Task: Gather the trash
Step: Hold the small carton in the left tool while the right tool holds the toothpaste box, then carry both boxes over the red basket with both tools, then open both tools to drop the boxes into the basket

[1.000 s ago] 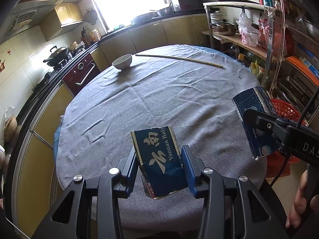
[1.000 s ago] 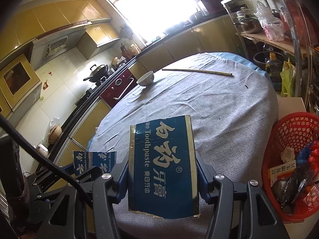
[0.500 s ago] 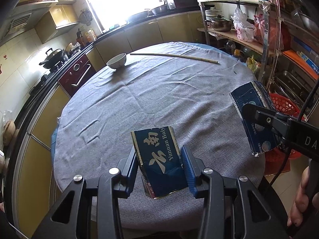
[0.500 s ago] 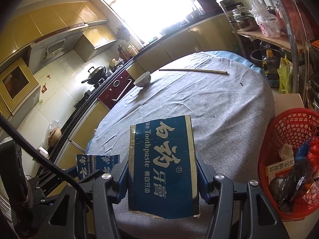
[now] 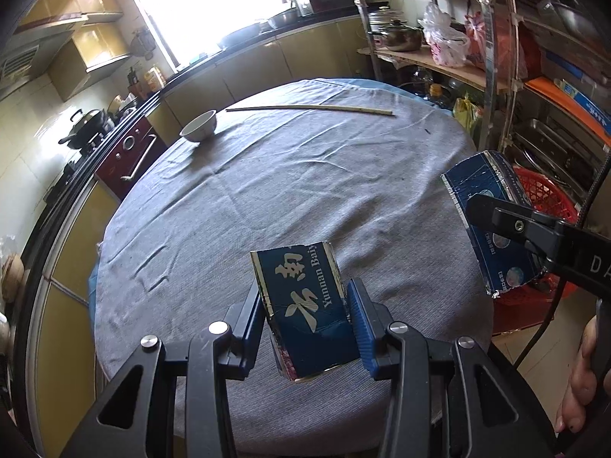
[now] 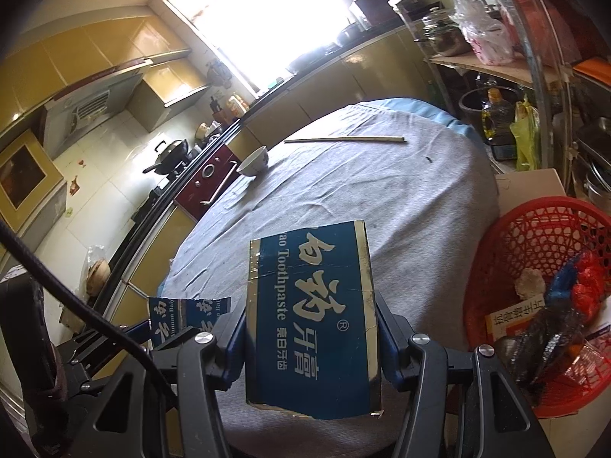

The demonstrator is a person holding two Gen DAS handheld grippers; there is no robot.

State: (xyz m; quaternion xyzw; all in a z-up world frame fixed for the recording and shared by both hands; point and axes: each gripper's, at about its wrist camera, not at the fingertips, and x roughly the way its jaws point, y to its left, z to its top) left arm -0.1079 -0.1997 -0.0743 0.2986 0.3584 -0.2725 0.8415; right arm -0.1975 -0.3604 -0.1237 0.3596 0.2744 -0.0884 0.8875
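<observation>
Here, a torn piece of dark blue toothpaste carton with white lettering (image 5: pixel 309 313) is being pinched between the blue pads of the left gripper (image 5: pixel 307 318), which is pressing on its two side edges so that the printed face is turned up toward the camera. A second, larger torn piece of the same dark blue carton (image 6: pixel 311 318) is being clamped in the same way by the right gripper (image 6: pixel 311 336), its jaws set wider to suit the broader piece. Both pieces are being held clear above the near edge of the round surface covered in grey cloth (image 5: pixel 290 198), not resting on it; judging by the task, they are being carried as trash toward the red plastic mesh basket (image 6: pixel 542 229), which is standing beside the surface on the right and is already holding wrappers and paper. The edge grip is probably being used because flattened card is stiff across its width and is thus being kept from slipping or folding.

The smaller piece is looking creased, with a ragged upper edge and a pale metallic border along its sides. The larger piece is showing a fold line across its upper part, gold-edged sides and a frayed lower corner. Farther out, a white ceramic bowl (image 5: pixel 199 126) and a pair of long pale wooden chopsticks (image 5: pixel 309 108) are being left on the far side of the cloth, well apart from both grippers.
</observation>
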